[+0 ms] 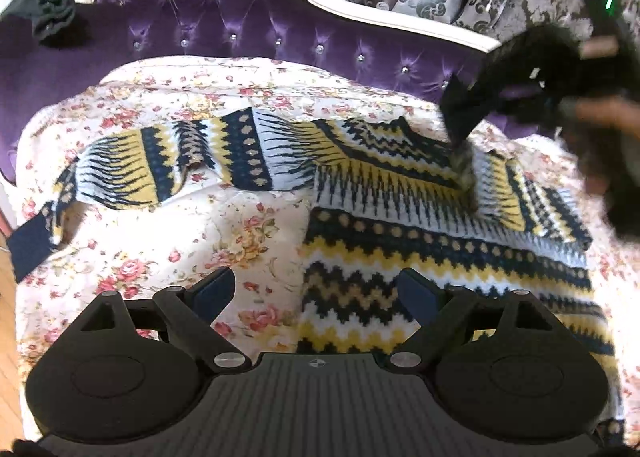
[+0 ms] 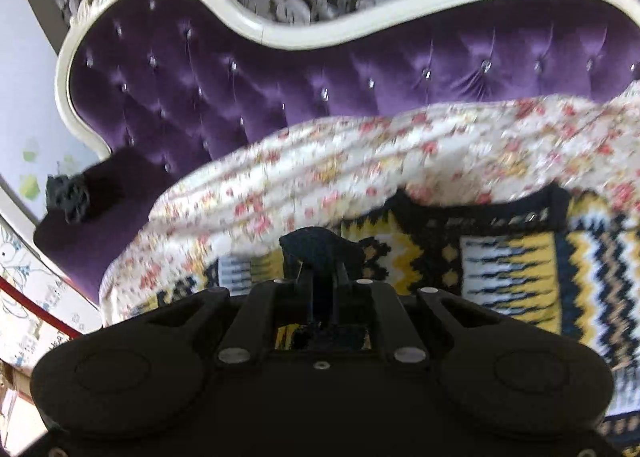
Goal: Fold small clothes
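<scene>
Held low over the near edge of the floral quilt (image 1: pixel 192 225), the left gripper (image 1: pixel 316 297) has its two fingers spread wide with nothing between them. Its right-hand finger hangs over the near hem of a patterned sweater (image 1: pixel 400 257), knitted in navy, yellow and white zigzag bands; its left-hand finger hangs over bare quilt just beside that hem.

The right gripper (image 2: pixel 320 257) has its fingers pressed together on a dark navy fold of the sweater's knit, which looks like a cuff, though motion blur makes this uncertain. In the left wrist view this gripper (image 1: pixel 460 129) appears at the far right of the quilt, tips down on the sweater's upper chest.

The sweater lies flat on the quilt, which covers the seat of a purple tufted sofa (image 1: pixel 240 25). Its body sits toward the right edge of the quilt. One sleeve (image 1: pixel 168 165) stretches out, unfolded, toward the left edge, well apart from the left gripper. The other sleeve appears to lie across the chest already, under the right gripper.

Judging by this, the fold is at an early stage: one sleeve seems brought in, while the long sleeve and the body are not yet folded.

A small dark bundle of cloth (image 1: pixel 48 13) rests on the sofa's left end, away from the quilt.
</scene>
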The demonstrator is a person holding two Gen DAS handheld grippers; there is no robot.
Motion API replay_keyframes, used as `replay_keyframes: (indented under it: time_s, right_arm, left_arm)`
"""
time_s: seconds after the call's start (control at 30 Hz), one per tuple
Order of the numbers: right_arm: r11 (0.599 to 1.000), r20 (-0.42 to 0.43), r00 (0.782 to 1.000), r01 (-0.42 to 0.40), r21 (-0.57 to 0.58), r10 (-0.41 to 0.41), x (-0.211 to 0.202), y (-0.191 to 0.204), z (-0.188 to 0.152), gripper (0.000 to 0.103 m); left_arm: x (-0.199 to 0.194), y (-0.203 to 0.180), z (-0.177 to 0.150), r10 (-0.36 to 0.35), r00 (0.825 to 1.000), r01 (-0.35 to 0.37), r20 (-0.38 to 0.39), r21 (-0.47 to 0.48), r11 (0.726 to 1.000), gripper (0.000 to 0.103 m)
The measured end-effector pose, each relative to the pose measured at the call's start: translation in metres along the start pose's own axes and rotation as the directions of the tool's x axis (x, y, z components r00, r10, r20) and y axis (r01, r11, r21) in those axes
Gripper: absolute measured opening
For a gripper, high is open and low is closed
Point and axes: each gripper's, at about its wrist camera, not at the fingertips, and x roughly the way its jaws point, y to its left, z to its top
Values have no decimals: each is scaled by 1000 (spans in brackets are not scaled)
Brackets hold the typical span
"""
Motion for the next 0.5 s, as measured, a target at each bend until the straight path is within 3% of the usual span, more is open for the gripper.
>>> replay_keyframes:
  time_s: [0.13, 0.17, 0.2, 0.27, 0.5]
  right_arm:
    - [998, -5, 998, -58, -1, 58, 11, -8, -16, 28]
    - [998, -1, 998, -65, -4, 65, 10, -10, -17, 37]
    - [998, 10, 997, -70, -1, 70, 6, -15, -19, 53]
    - [998, 56, 997, -56, 14, 55, -6, -28, -24, 68]
    - [998, 169, 984, 62, 13, -63, -53, -88, -47, 75]
  left_arm:
    - [6, 1, 7, -38, 999, 38, -13, -17, 999, 88]
    - [8, 0, 11, -33, 999, 33, -16, -9, 999, 88]
    - [10, -2, 15, -26, 1000, 26, -15, 3, 1000, 88]
    - [13, -7, 22, -15, 1000, 16, -9, 31, 999, 88]
    - [37, -40, 51, -28, 1000, 29, -7, 130, 991, 88]
